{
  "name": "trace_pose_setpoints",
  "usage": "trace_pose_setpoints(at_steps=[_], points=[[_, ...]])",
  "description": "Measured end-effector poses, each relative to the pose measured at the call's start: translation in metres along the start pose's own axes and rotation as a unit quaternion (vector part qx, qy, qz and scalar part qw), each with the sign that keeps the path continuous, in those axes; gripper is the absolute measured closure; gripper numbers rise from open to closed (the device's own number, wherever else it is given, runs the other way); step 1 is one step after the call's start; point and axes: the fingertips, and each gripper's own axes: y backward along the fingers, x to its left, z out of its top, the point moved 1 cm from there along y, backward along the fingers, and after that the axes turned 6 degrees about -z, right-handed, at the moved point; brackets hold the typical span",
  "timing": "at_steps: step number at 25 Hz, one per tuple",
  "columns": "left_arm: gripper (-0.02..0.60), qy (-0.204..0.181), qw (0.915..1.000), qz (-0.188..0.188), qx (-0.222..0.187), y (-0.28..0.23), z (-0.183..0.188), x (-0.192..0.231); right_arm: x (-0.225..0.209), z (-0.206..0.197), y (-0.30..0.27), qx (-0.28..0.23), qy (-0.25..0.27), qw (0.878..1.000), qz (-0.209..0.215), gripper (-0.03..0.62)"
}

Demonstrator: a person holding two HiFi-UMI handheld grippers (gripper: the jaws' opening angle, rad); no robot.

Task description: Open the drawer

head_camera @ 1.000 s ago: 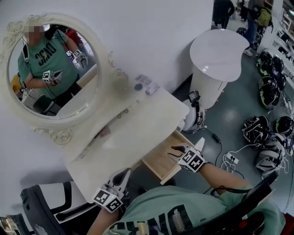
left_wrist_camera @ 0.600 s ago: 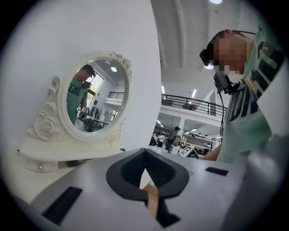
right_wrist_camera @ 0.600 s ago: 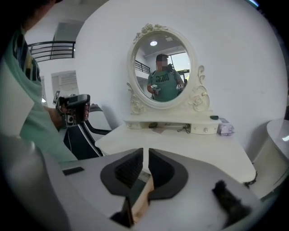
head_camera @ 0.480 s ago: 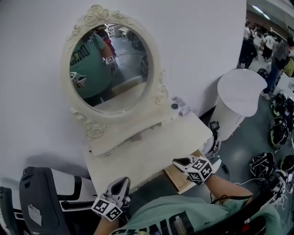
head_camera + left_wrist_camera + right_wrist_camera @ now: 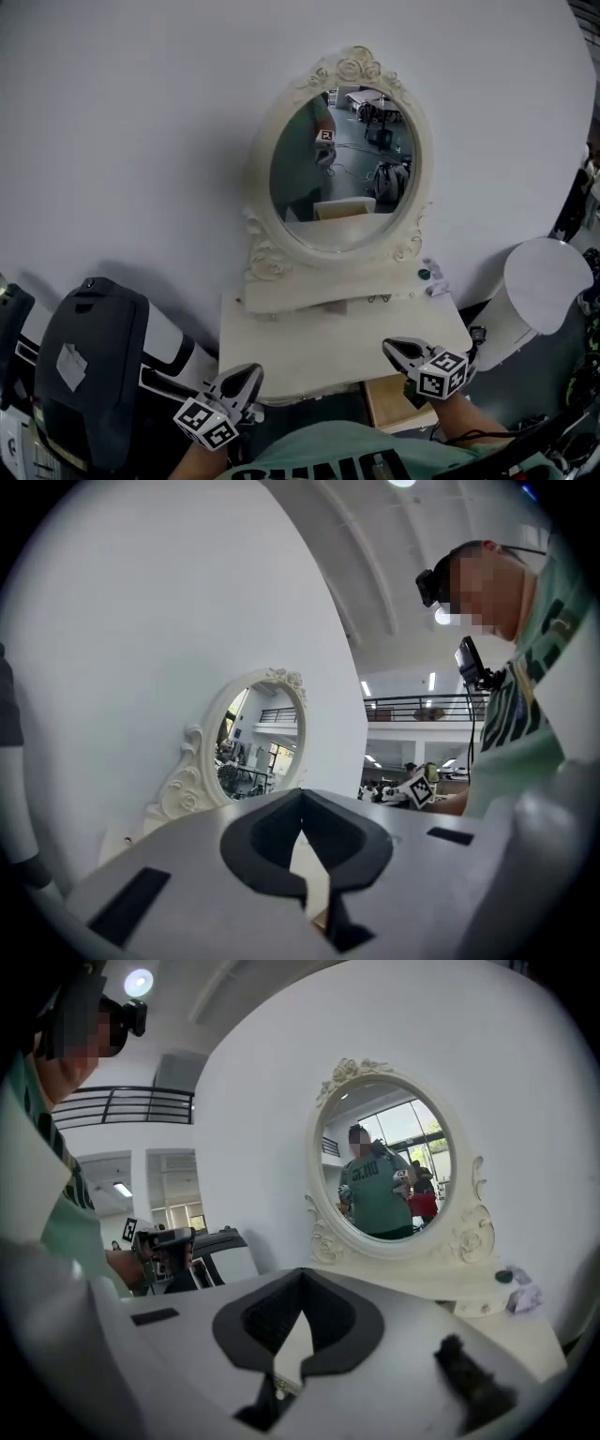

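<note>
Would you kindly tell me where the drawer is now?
In the head view, the drawer sits pulled out beneath the front right corner of the dressing table, low and right of centre, left of the round white stand.

mirror frame (image 5: 354, 67): cream, carved, slight sheen
mirror glass (image 5: 342, 178): glossy, reflective
table top (image 5: 328, 352): cream, smooth, satin
drawer (image 5: 389, 405): bare light wood inside, matt
wall (image 5: 141, 141): white, matt, smooth
shirt (image 5: 319, 457): green cloth
left gripper (image 5: 248, 375): matt grey plastic, black lining
right gripper (image 5: 391, 347): same

Right gripper (image 5: 389, 345) has lifted off the drawer (image 5: 386, 405), fingers (image 5: 370, 1330) closing on nothing.
</note>
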Motion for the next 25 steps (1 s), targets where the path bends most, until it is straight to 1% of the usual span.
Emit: trace_pose_setpoints(at_steps=[1, 3, 5, 7, 10, 13, 19, 25], points=[[0.572, 0.000, 0.9999, 0.012, -0.007, 0.000, 0.000, -0.003, -0.003, 0.005, 0.001, 0.001, 0.011, 1.000, 0.006, 0.582], [0.572, 0.014, 0.9989, 0.035, -0.027, -0.002, -0.005, -0.011, -0.008, 0.012, 0.004, 0.003, 0.028, 0.999, 0.020, 0.582], [0.572, 0.032, 0.9977, 0.044, -0.041, -0.012, -0.013, -0.022, -0.016, 0.018, 0.004, 0.004, 0.041, 0.999, 0.034, 0.583], [0.572, 0.031, 0.9981, 0.040, -0.035, -0.024, -0.020, -0.036, -0.022, 0.018, 0.005, 0.006, 0.044, 0.998, 0.042, 0.582], [0.572, 0.017, 0.9991, 0.032, -0.023, -0.033, -0.022, -0.050, -0.027, 0.010, 0.008, 0.009, 0.036, 0.998, 0.043, 0.583], [0.572, 0.005, 0.9990, 0.036, -0.025, -0.036, -0.011, -0.047, -0.028, 0.010, 0.007, 0.007, 0.037, 0.998, 0.044, 0.583], [0.572, 0.007, 0.9989, 0.038, -0.027, -0.030, -0.004, -0.046, -0.027, 0.011, 0.010, 0.004, 0.041, 0.998, 0.040, 0.583], [0.572, 0.007, 0.9991, 0.032, -0.027, -0.028, -0.003, -0.045, -0.025, 0.014, 0.010, 0.001, 0.048, 0.998, 0.034, 0.583]])
